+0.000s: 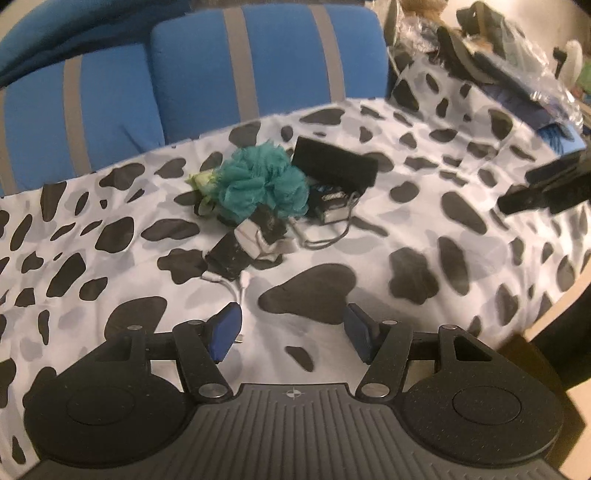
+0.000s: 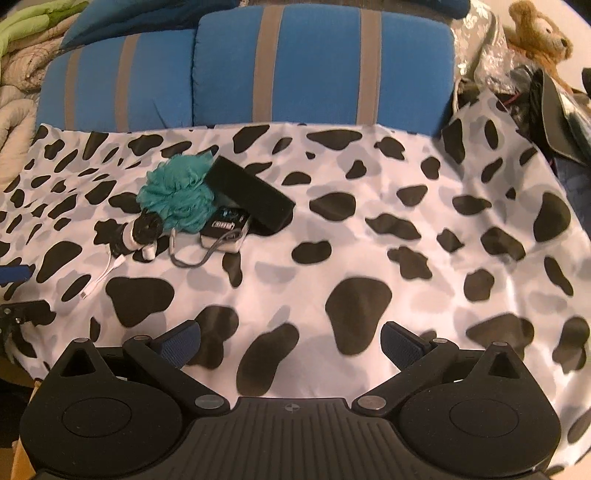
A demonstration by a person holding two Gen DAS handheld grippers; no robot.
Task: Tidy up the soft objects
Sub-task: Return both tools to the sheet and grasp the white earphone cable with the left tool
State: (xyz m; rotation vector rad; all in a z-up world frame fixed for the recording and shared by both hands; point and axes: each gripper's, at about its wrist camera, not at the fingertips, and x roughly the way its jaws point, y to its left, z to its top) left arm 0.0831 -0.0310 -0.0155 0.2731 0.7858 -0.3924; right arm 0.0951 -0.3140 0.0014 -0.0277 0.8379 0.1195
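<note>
Only my right wrist view catches the brown teddy bear point(image 2: 539, 33) in the far right corner and the green quilt point(image 2: 33, 22) at far left. Both views show the teal bath pouf point(image 1: 258, 182) on the cow-print cloth point(image 1: 424, 206), touching a black case point(image 1: 334, 162). My left gripper point(image 1: 291, 332) and right gripper point(image 2: 291, 345) tilt downward, jaws apart, holding nothing.
</note>
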